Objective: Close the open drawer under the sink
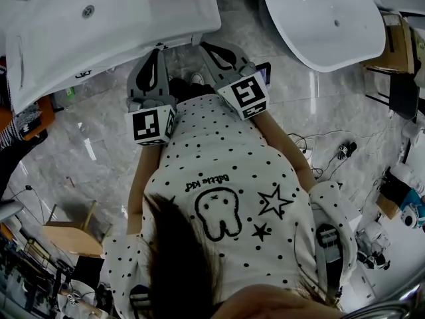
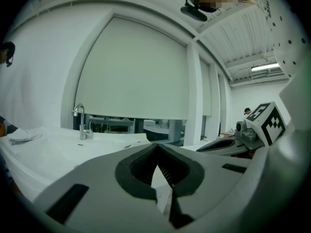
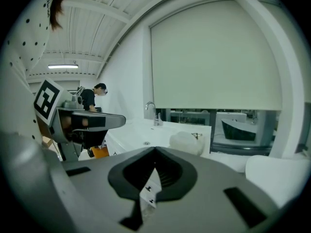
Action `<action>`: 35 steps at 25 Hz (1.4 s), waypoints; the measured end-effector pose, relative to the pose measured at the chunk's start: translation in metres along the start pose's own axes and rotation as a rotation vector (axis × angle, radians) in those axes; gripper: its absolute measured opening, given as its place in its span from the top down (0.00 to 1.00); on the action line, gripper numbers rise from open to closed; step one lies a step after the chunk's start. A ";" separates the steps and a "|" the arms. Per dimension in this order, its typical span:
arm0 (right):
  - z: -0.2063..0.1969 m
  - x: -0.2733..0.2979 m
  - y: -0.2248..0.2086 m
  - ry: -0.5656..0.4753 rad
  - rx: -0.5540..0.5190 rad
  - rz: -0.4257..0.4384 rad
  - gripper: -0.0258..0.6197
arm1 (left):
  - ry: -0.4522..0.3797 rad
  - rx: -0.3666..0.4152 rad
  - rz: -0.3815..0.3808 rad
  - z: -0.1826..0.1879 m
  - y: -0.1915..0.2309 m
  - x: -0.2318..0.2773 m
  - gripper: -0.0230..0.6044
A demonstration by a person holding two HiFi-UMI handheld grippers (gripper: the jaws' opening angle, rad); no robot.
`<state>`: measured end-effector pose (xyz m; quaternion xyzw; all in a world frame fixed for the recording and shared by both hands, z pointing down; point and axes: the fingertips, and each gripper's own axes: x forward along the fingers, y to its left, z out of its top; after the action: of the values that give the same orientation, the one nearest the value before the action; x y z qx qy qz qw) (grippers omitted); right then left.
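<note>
The white sink counter (image 1: 133, 25) fills the upper left of the head view, and its overhang hides the cabinet below, so no drawer shows in any view. My left gripper (image 1: 160, 48) points at the counter's near edge with its jaws shut and nothing between them (image 2: 156, 147). Beside it, my right gripper (image 1: 204, 45) reaches the same edge, its jaws also shut and empty (image 3: 155, 150). Each gripper shows in the other's view: the right one (image 2: 243, 140) and the left one (image 3: 82, 123). A chrome faucet (image 2: 80, 123) stands at the back of the counter.
A white freestanding tub (image 1: 325, 25) lies to the right across the marble floor (image 1: 99, 145). A folded white towel (image 3: 187, 142) rests on the counter. Cables (image 1: 332, 155) and equipment clutter the right side; a wooden stool (image 1: 73, 234) stands at the lower left. Another person (image 3: 92, 98) stands in the background.
</note>
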<state>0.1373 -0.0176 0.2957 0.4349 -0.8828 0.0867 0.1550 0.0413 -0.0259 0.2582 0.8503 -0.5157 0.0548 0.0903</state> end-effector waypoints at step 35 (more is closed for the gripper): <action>0.003 0.015 0.020 0.005 -0.001 -0.009 0.94 | -0.007 -0.015 -0.017 -0.004 0.023 -0.011 0.96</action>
<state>0.1126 -0.0175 0.2977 0.4384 -0.8806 0.0867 0.1577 0.0158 -0.0258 0.2622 0.8542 -0.5090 0.0472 0.0954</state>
